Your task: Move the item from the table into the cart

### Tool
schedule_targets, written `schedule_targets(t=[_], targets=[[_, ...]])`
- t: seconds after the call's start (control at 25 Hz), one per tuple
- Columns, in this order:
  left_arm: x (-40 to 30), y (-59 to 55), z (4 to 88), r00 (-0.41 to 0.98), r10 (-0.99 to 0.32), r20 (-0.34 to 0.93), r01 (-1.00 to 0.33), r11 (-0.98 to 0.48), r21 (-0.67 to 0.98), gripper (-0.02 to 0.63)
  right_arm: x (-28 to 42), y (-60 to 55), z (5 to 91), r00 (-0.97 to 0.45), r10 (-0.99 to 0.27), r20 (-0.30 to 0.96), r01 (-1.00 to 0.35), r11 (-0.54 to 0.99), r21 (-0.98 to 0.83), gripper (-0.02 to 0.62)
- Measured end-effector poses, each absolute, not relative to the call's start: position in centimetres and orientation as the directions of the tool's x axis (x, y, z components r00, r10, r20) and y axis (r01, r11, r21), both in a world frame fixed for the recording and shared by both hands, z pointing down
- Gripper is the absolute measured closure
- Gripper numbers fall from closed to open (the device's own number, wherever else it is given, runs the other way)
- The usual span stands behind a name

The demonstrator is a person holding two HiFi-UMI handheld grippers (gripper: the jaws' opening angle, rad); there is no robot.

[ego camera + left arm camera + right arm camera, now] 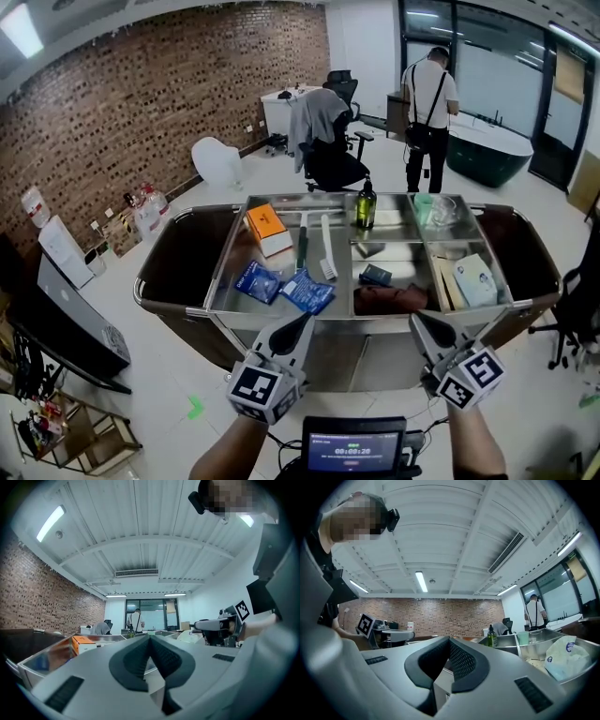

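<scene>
My left hand-held gripper point(305, 323) sits at lower centre-left of the head view and my right hand-held gripper point(419, 321) at lower centre-right. Each is a smooth grey wedge ending in dark ribbed pads. Both pairs of jaws are pressed together at the tips, with nothing between them. A cube with square black-and-white markers point(258, 391) rides on the left one. Above them, mid-frame, stands the cart point(366, 352), a shiny steel tub split into compartments. In its left compartment lie a flat orange box point(265, 225), two crinkled blue packets point(258, 281), and a white long-handled brush point(326, 248). In the middle part a dark green bottle point(366, 206) stands upright at the far end, with a small dark box point(376, 275) and a soft brown pouch point(389, 300) nearer me. The right compartment holds a pale green cup point(424, 207) beside a clear bowl point(443, 210), and a rounded white bag point(475, 279). All of these already lie inside the cart; I cannot tell which one is the task's item.
</scene>
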State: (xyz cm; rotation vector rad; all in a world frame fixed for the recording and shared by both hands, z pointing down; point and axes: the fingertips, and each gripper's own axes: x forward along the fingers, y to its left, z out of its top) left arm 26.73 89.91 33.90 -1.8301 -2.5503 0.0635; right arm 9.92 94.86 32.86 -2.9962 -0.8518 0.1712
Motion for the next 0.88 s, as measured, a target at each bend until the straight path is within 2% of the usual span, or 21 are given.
schedule_targets(t=[0.88], targets=[[25.4,90.9,35.2,-0.318,0.948,-0.002,0.948,0.318,-0.026,0.604,9.1,95.2,32.3,0.856,0.507,-0.105,0.507,-0.862,-0.024,0.581]])
